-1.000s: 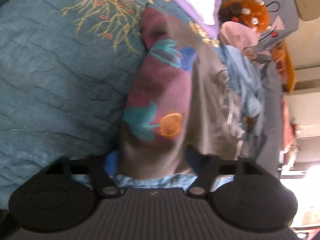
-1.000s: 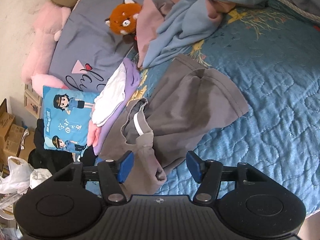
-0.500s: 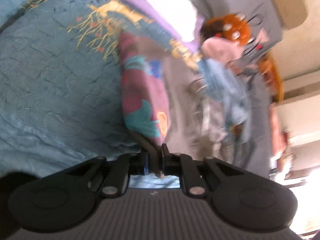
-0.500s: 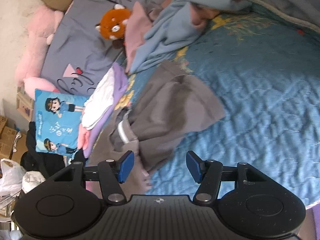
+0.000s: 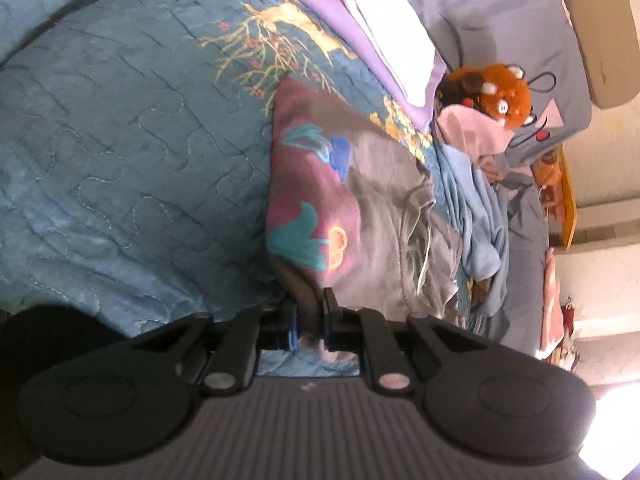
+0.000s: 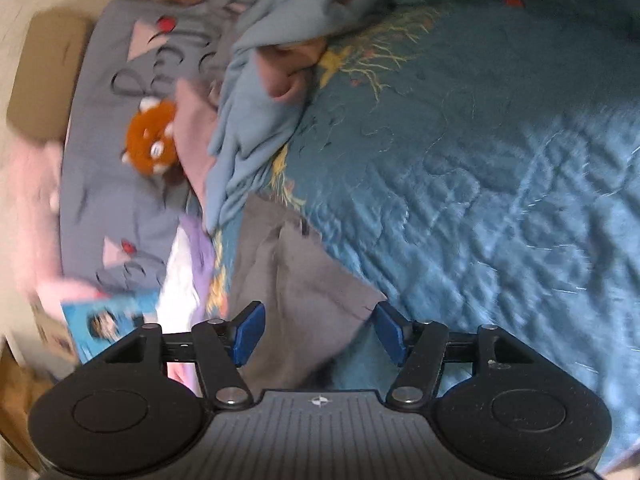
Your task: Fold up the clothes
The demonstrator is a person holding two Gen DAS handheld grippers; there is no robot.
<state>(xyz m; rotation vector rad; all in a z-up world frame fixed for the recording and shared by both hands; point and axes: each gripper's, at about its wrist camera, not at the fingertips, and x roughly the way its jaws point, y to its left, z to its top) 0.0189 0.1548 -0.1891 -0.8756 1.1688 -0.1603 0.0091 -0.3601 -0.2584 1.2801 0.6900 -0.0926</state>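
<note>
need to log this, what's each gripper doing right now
left gripper: shut on the grey garment
right gripper: open, holding nothing

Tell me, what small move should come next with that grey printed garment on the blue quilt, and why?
Probably the right gripper should close on the grey printed garment. Its blue pads stand apart around the cloth, while the left gripper already pinches another edge, so both ends could then be lifted for a fold.
</note>
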